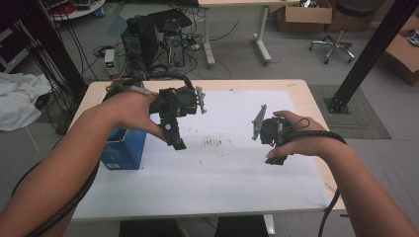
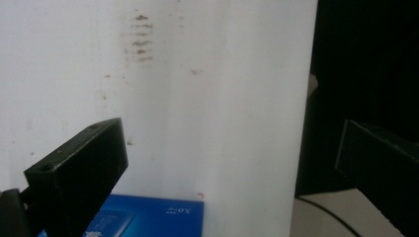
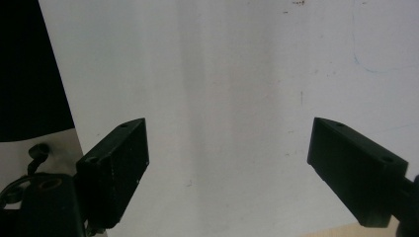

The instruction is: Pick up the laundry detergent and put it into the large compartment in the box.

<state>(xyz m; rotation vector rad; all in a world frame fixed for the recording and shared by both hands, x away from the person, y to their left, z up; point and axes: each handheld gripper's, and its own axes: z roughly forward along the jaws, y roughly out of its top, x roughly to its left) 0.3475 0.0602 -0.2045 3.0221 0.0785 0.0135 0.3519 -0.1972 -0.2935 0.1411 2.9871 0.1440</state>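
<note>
Two bare forearms reach in from the near edge of the pale wooden bench (image 1: 306, 96), which is covered by a white sheet (image 1: 222, 173) with faint brown smudges (image 1: 216, 142). The left hand-held gripper (image 1: 179, 144) hangs above the sheet, jaws spread wide with nothing between them, just beside a blue cardboard box (image 1: 123, 148) standing at the sheet's left edge. The right hand-held gripper (image 1: 276, 159), well apart, also has its jaws spread and empty. Beyond the bench, black computer towers (image 1: 148, 42) and cables sit on the floor.
</note>
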